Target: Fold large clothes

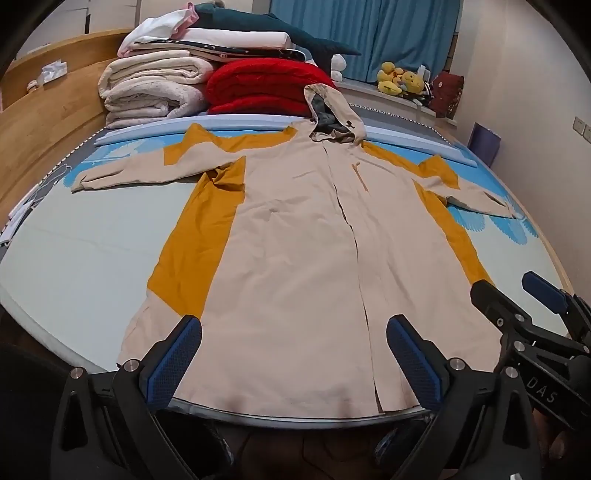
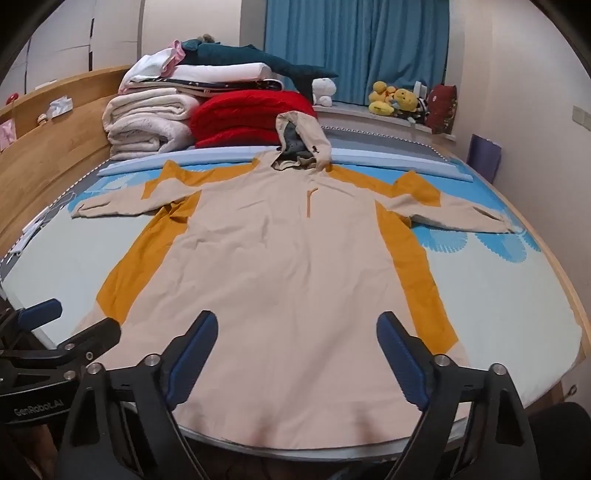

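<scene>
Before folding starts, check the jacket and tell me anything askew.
The jacket lies flat, sleeves spread. Only its hood is odd: it props up against the red blanket instead of lying flat.

left hand-held gripper [image 1: 293,354] jaws wide, right hand-held gripper [image 2: 297,349] likewise

Jacket [image 1: 295,240] flat on bed [image 1: 74,258], folded blankets [image 1: 155,88] behind

We see a bedroom: a wooden headboard [image 1: 44,110] runs along the left of the frame, blue curtains [image 1: 369,33] hang at top centre, and a pale wall [image 1: 524,74] with a switch plate [image 1: 580,124] fills the right. Plush toys [image 2: 391,98] line the window ledge [image 2: 369,112].
</scene>
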Tool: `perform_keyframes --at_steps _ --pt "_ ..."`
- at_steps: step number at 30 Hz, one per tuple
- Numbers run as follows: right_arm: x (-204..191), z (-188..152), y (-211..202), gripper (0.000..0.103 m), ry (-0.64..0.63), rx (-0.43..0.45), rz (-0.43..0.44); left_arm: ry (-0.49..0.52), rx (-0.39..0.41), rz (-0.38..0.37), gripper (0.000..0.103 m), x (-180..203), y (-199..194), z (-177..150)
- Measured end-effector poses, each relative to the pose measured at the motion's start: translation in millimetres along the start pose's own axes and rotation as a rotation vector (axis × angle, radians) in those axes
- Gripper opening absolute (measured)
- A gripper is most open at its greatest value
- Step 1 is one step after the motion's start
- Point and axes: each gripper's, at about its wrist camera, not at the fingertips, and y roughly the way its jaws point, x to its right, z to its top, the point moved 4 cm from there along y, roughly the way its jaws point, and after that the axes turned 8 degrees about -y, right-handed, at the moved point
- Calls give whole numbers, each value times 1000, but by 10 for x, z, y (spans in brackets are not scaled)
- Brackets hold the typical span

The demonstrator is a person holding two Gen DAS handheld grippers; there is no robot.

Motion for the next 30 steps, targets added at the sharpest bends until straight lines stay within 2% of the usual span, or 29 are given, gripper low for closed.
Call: perform_keyframes --at_steps 8,30 --pt "-39 -2 -81 86 6 26 13 10 10 5 100 23 -12 -54" --pt "-51 14 -86 86 2 29 14 12 13 3 100 20 -31 -77"
